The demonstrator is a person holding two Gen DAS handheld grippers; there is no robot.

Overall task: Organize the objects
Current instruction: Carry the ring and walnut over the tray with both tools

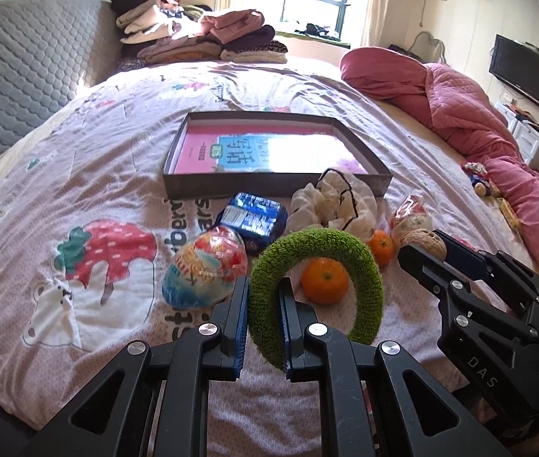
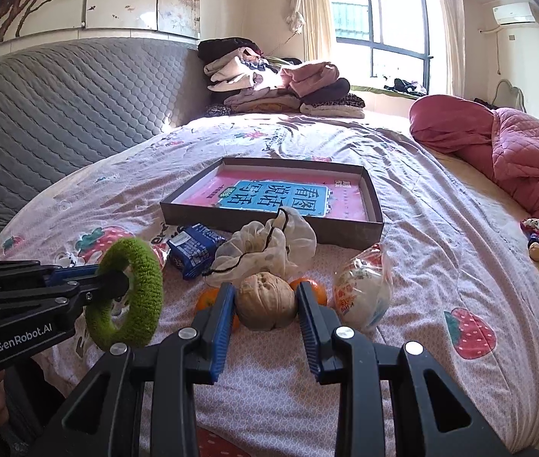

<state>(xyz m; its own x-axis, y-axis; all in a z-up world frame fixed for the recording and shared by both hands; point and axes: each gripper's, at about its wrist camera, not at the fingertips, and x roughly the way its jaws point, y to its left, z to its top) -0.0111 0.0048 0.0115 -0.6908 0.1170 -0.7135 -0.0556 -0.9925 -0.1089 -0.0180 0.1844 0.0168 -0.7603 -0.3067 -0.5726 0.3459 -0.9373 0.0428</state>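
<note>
left gripper (image 1: 263, 304) at bottom centre clamps the green fuzzy ring (image 1: 315, 293), a tangerine (image 1: 324, 280) showing through it; right gripper (image 2: 265, 301) at lower centre pinches a walnut (image 2: 265, 299), shallow box (image 2: 269, 224) above

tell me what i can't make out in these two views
- Left wrist view: glare whites out part of the book cover in the tray.
- Right wrist view: the walnut and right hand-held gripper hide most of both oranges.
- Both views: small items beside the pink quilt are too small to identify.
</note>
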